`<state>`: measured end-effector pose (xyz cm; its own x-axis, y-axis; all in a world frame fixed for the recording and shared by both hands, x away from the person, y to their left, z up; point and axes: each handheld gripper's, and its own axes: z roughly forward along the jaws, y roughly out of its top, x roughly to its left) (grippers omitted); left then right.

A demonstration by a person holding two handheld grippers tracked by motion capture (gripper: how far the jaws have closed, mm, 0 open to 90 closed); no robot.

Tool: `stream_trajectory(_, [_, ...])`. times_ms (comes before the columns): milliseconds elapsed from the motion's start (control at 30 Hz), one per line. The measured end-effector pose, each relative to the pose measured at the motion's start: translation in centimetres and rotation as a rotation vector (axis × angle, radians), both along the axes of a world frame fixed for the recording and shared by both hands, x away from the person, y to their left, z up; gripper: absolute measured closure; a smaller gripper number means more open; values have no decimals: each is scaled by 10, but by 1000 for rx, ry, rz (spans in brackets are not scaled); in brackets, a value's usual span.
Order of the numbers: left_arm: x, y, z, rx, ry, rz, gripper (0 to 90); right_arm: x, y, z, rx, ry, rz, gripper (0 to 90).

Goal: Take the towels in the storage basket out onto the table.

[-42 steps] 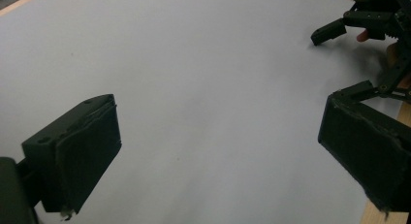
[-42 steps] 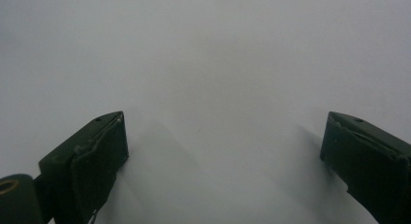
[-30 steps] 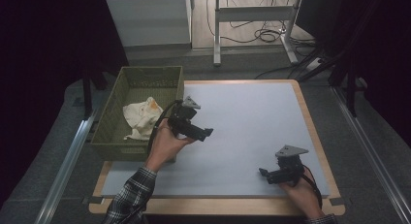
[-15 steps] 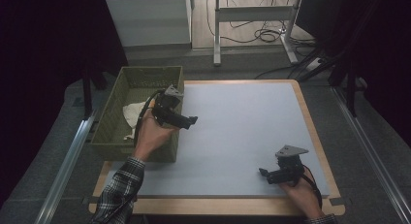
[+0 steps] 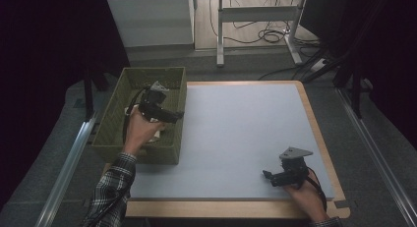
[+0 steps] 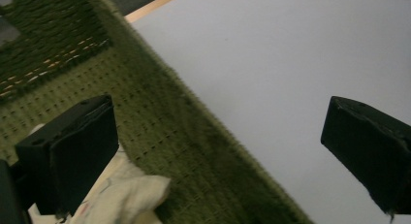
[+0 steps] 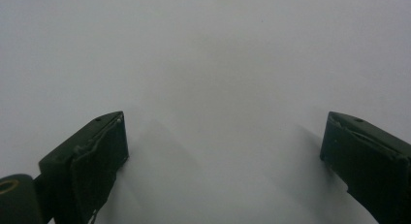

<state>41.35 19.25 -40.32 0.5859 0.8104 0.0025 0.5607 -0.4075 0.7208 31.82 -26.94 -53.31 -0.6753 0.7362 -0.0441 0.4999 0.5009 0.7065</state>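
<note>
Since the cloth (image 6: 123, 197) lies crumpled on the floor of the green basket (image 5: 110, 124) at the table's left edge, the left gripper (image 5: 174, 116) has to work from above the basket's right wall, and that seems to be why it hangs where it does. Its jaws are spread wide with nothing between them; in the left gripper view one jaw sits over the cloth inside the basket and the other over the pale mat (image 5: 236, 138) outside, so they straddle the woven wall. I judge the cloth is what this hand is after, though no contact has been made.

That left hand (image 5: 140, 131) comes up from the near side, checked sleeve along the basket's front corner, wrist cocked so the jaws point across toward the mat rather than straight down. It would need to tip downward and inward to reach the cloth.

Well apart, at the near right corner of the mat, the right gripper (image 5: 268, 175) rests low, jaws likewise wide apart and empty, aimed left across bare mat. It looks parked there, out of the way.
</note>
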Motion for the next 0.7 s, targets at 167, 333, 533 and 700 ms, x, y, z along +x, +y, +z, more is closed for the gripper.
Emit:
stream_trajectory(167, [7,9,-7,34,4,22,0,0,0,0,0,0,0,31])
stream_trajectory(333, [17,24,-15,32,26,48,0,0,0,0,0,0,-1,31])
stream_trajectory(533, [29,39,-25,48,49,86,0,0,0,0,2,0,0,31])
stream_trajectory(700, [42,50,-38,78,99,134,0,0,0,0,0,0,0,31])
